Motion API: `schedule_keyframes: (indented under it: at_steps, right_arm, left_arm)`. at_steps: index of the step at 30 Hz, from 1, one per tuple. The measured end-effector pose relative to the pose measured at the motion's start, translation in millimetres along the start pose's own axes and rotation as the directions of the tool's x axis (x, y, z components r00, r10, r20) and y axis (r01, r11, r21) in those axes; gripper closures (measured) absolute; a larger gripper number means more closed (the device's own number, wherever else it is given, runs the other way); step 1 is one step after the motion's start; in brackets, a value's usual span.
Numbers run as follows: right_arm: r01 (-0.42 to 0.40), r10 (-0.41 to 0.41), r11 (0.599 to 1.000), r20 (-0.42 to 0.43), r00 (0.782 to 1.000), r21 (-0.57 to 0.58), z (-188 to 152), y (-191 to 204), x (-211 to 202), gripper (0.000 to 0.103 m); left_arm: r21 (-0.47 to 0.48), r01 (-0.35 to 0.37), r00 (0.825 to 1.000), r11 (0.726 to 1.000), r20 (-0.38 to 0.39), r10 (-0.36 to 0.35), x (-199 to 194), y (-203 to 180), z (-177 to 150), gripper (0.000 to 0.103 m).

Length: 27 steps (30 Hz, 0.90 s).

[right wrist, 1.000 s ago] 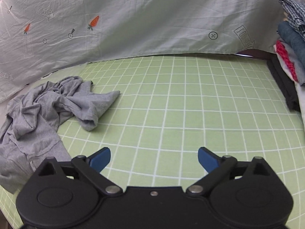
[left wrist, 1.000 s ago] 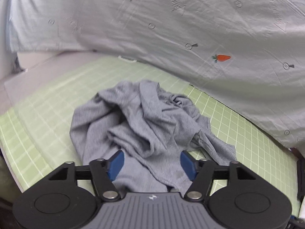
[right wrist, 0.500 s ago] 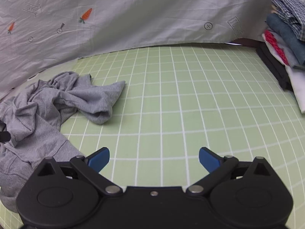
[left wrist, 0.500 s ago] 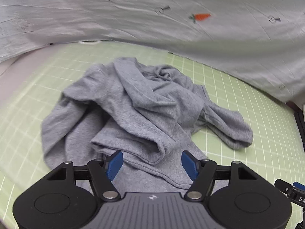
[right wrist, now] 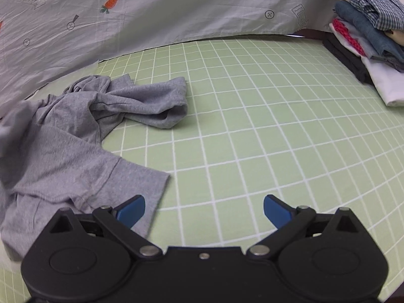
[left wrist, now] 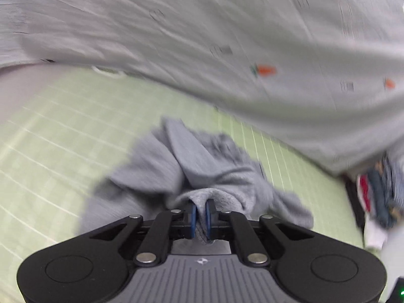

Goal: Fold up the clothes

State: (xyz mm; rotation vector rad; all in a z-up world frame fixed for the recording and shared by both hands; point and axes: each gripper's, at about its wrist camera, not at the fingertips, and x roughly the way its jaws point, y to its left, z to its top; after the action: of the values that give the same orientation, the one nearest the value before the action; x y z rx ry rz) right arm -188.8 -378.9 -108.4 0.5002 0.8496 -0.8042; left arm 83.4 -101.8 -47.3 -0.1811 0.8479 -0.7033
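A crumpled grey shirt (left wrist: pixel 202 166) lies on the green grid mat (left wrist: pixel 63 136). My left gripper (left wrist: pixel 201 210) is shut on a fold of the shirt's near edge and holds it a little above the mat; that view is blurred by motion. In the right wrist view the grey shirt (right wrist: pixel 83 131) spreads over the left of the mat (right wrist: pixel 252 126), one sleeve (right wrist: pixel 161 103) reaching right. My right gripper (right wrist: pixel 204 205) is open and empty, its left fingertip (right wrist: pixel 132 208) over the shirt's near hem.
A pale sheet with carrot prints (right wrist: pixel 176 7) hangs behind the mat. A stack of folded clothes (right wrist: pixel 366 32) sits at the mat's far right, also in the left wrist view (left wrist: pixel 378 192).
My left gripper has closed on the shirt's near fold and lifted it. My right gripper has moved nearer to the shirt and stays open.
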Motion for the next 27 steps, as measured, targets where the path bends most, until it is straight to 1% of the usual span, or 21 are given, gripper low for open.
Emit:
schedule_keyframes:
  at_steps: [1,3,4,5,6,7,8,9,10,11,12,14,16,18,19,21,23,24,25,27]
  right_arm:
    - [0.003,-0.003,1.0,0.002,1.0,0.008,3,5,3,0.002]
    - [0.001,-0.001,1.0,0.009,1.0,0.009,11,16,9,0.002]
    - [-0.003,0.003,1.0,0.011,1.0,0.003,14,22,12,0.002]
    - [-0.008,0.008,1.0,0.011,1.0,-0.009,17,28,14,0.002]
    - [-0.014,0.014,1.0,0.011,1.0,-0.021,19,34,15,0.002]
    - [-0.02,0.02,0.999,0.011,1.0,-0.034,22,40,17,0.002]
    - [-0.025,0.026,0.999,0.011,1.0,-0.046,25,45,19,0.002]
    - [-0.031,0.032,0.998,0.011,0.999,-0.058,27,51,21,0.002]
    - [-0.037,0.038,0.997,0.01,0.999,-0.071,30,57,23,0.002]
    - [-0.042,0.043,0.996,0.01,0.999,-0.083,32,63,25,0.002]
    - [-0.048,0.049,0.994,0.01,0.999,-0.095,35,69,26,0.002]
    - [-0.059,0.061,0.991,0.008,0.998,-0.12,40,80,30,0.002]
    - [-0.064,0.066,0.988,0.007,0.998,-0.141,40,87,30,0.002]
    - [-0.061,0.063,0.986,0.005,0.998,-0.153,39,88,30,0.002]
    - [-0.059,0.06,0.987,0.003,0.998,-0.152,39,87,30,0.002]
    - [-0.054,0.054,0.987,-0.002,0.999,-0.15,38,84,31,0.002]
    - [-0.048,0.049,0.988,0.0,0.999,-0.144,38,80,31,0.002]
    - [-0.045,0.046,0.989,0.003,0.999,-0.14,38,77,31,0.002]
    - [-0.042,0.043,0.99,0.005,0.999,-0.136,37,75,30,0.002]
    - [-0.038,0.039,0.991,0.007,0.999,-0.127,37,69,30,0.001]
  left_arm:
    - [-0.013,-0.044,0.998,0.999,0.051,0.045,-13,18,15,0.1]
    - [-0.061,-0.114,0.985,0.992,0.123,0.121,-30,59,37,0.1]
    - [-0.089,-0.176,0.972,0.98,0.144,0.188,-35,77,46,0.1]
    - [-0.118,-0.24,0.953,0.963,0.162,0.257,-41,95,54,0.1]
    - [-0.149,-0.302,0.929,0.942,0.177,0.326,-46,114,62,0.1]
    - [-0.195,-0.334,0.915,0.922,0.169,0.367,-50,131,67,0.099]
    - [-0.242,-0.351,0.909,0.905,0.145,0.391,-52,145,70,0.095]
    - [-0.275,-0.361,0.907,0.891,0.118,0.404,-53,155,70,0.087]
    - [-0.298,-0.381,0.897,0.875,0.109,0.428,-55,161,67,0.088]
    - [-0.3,-0.397,0.89,0.867,0.104,0.444,-56,161,62,0.086]
    - [-0.3,-0.412,0.884,0.86,0.1,0.458,-57,159,58,0.077]
    - [-0.304,-0.384,0.906,0.872,0.061,0.42,-52,154,45,0.065]
    - [-0.31,-0.342,0.93,0.887,0.023,0.366,-45,147,31,0.059]
    - [-0.29,-0.331,0.941,0.898,-0.028,0.338,-32,135,22,0.05]
    - [-0.275,-0.324,0.945,0.905,-0.053,0.322,-25,129,18,0.05]
    - [-0.245,-0.305,0.952,0.92,-0.102,0.289,-13,116,10,0.044]
    - [-0.26,-0.25,0.965,0.933,-0.14,0.22,-2,108,6,0.04]
    - [-0.288,-0.215,0.972,0.933,-0.156,0.176,3,106,3,0.037]
    - [-0.322,-0.188,0.976,0.928,-0.168,0.139,8,105,-1,0.037]
    - [-0.387,-0.16,0.977,0.908,-0.191,0.091,19,104,-9,0.037]
